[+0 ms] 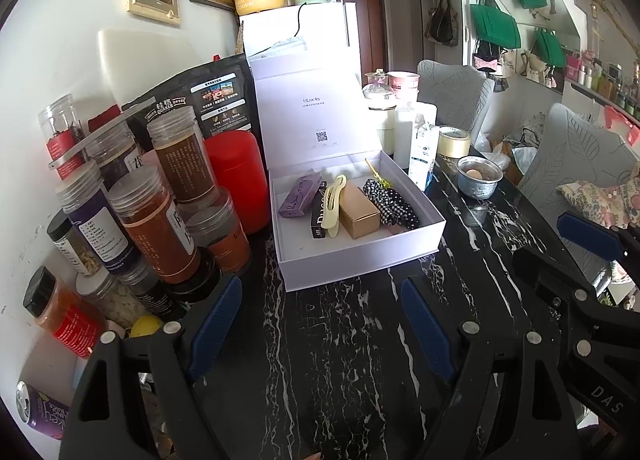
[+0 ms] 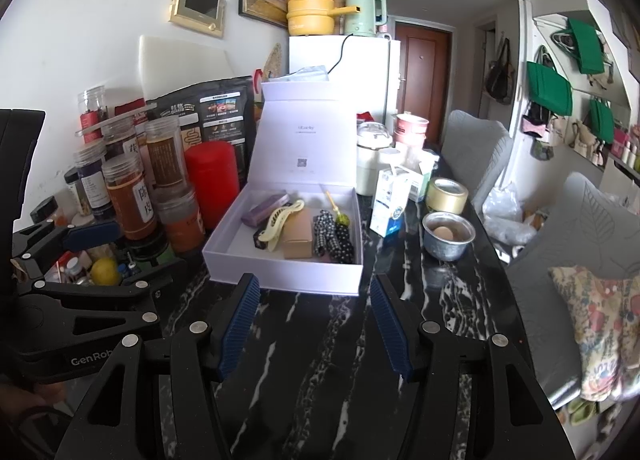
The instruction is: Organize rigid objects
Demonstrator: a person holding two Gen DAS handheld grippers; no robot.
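Note:
An open lilac gift box [image 1: 360,260] [image 2: 280,276] sits on the black marble table with its lid standing upright. Inside lie a purple case [image 1: 300,196] [image 2: 266,208], a black carton [image 1: 319,216], a cream hair claw [image 1: 334,206] [image 2: 280,222], a kraft box [image 1: 358,206] [image 2: 298,238], checked and dotted scrunchies [image 1: 392,200] [image 2: 334,238] and a yellow-green hairpin [image 1: 378,176] [image 2: 340,216]. My left gripper [image 1: 320,320] hovers in front of the box, open, with only tabletop between its pads. My right gripper [image 2: 314,316] is also open and empty, just short of the box's front wall.
Several spice jars [image 1: 160,212] and a red canister [image 1: 236,176] crowd the box's left side. To its right stand a milk carton [image 2: 390,200], a tape roll [image 2: 446,194] and a metal bowl holding an egg [image 2: 448,234]. Grey chairs [image 2: 560,228] line the table's right edge.

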